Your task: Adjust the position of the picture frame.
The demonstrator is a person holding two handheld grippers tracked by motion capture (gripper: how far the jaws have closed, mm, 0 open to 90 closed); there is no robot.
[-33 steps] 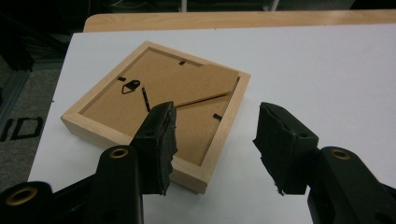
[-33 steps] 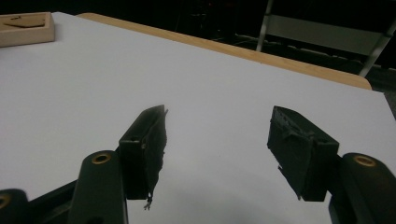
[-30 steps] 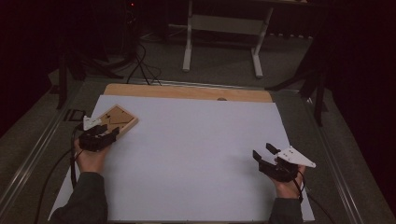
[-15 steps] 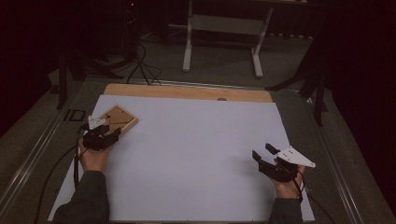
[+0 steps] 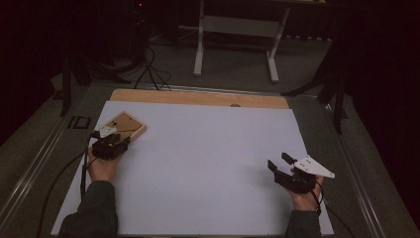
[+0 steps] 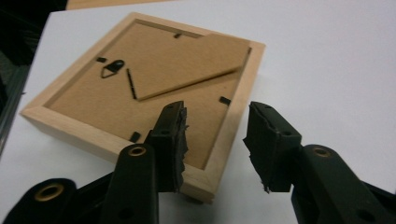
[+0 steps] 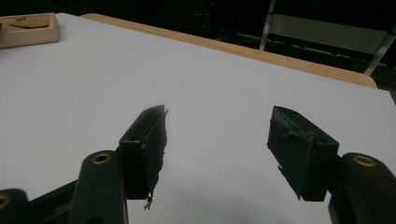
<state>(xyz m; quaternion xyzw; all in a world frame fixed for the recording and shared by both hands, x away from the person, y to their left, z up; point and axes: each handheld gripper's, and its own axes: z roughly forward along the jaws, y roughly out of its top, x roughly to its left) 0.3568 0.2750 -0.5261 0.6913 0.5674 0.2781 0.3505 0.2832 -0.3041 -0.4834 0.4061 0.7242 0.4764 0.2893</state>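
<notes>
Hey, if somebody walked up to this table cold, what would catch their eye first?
Probably the wooden picture frame lying face down near the far left corner of the white table, its cardboard backing and easel stand showing. The left tongs straddle its near corner; their jaws have just been closing but do not press on it yet. The right tongs rest open over bare table at the near right.

Pale wooden picture frame (image 6: 233, 135) with matt fibreboard back, smooth white table sheet (image 5: 208, 163)

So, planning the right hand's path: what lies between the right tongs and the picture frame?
Bare white table cover between the right tongs and picture frame, per the high view.
</notes>
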